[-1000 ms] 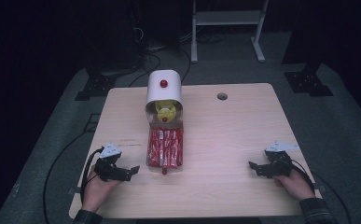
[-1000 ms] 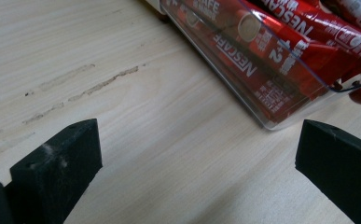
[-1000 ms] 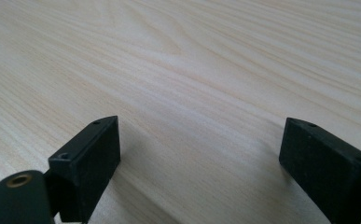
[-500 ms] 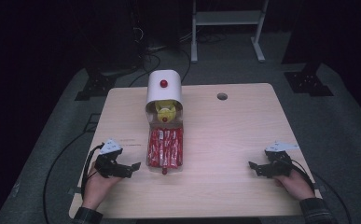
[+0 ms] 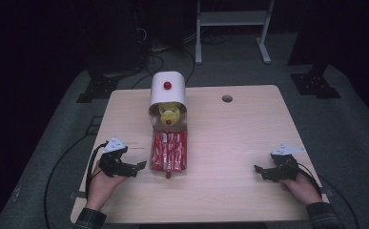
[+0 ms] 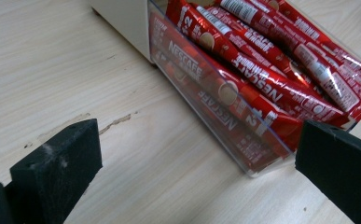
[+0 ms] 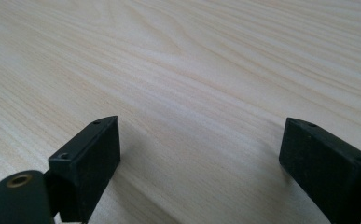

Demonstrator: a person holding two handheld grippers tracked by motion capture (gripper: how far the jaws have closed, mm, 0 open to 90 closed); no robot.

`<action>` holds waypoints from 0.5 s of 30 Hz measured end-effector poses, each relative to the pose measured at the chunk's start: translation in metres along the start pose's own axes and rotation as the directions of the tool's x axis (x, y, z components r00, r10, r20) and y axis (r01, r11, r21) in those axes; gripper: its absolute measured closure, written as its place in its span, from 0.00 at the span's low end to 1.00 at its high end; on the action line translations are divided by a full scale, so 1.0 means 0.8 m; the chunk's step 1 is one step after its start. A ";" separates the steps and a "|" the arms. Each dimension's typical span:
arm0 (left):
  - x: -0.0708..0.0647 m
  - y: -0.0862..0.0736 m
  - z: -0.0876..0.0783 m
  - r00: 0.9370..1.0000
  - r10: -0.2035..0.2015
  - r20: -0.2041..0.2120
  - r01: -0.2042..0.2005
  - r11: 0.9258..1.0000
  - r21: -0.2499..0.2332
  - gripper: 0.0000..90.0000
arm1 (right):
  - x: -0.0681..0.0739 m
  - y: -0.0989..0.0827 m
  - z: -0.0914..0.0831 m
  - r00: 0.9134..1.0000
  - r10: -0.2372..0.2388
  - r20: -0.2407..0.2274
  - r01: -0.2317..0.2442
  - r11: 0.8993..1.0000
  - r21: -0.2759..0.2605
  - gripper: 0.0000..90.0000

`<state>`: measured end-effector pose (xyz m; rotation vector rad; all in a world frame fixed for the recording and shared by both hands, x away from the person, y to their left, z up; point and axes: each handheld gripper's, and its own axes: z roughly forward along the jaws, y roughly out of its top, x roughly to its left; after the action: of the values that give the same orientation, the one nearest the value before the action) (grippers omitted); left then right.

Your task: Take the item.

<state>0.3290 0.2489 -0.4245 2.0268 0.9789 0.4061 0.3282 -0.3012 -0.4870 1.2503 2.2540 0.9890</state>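
Grippers staying as before: left gripper [image 5: 139,166] sitting jaws apart just left of the clear tray of red sachets [image 5: 169,151]; right gripper [image 5: 261,170] resting spread, far right. Wooden table [image 5: 230,138] standing in a dark room.

Right hand-held gripper [image 7: 201,158] jaws spread wide; pale wooden table [image 7: 192,60] beneath

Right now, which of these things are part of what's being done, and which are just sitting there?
In the job:
left gripper, jaws open, beside the drawer
clear drawer, pulled out
red coffee sticks
white dispenser

Lying about:
right gripper, open over bare table
table hole
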 end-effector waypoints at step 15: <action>-0.005 0.018 0.004 1.000 0.004 0.005 -0.004 1.000 -0.019 0.00 | 0.000 0.000 0.000 1.000 0.000 0.000 0.000 1.000 0.000 0.13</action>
<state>0.3360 0.2390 -0.4147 2.0124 0.9648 0.4112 0.3282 -0.3012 -0.4870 1.2498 2.2540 0.9890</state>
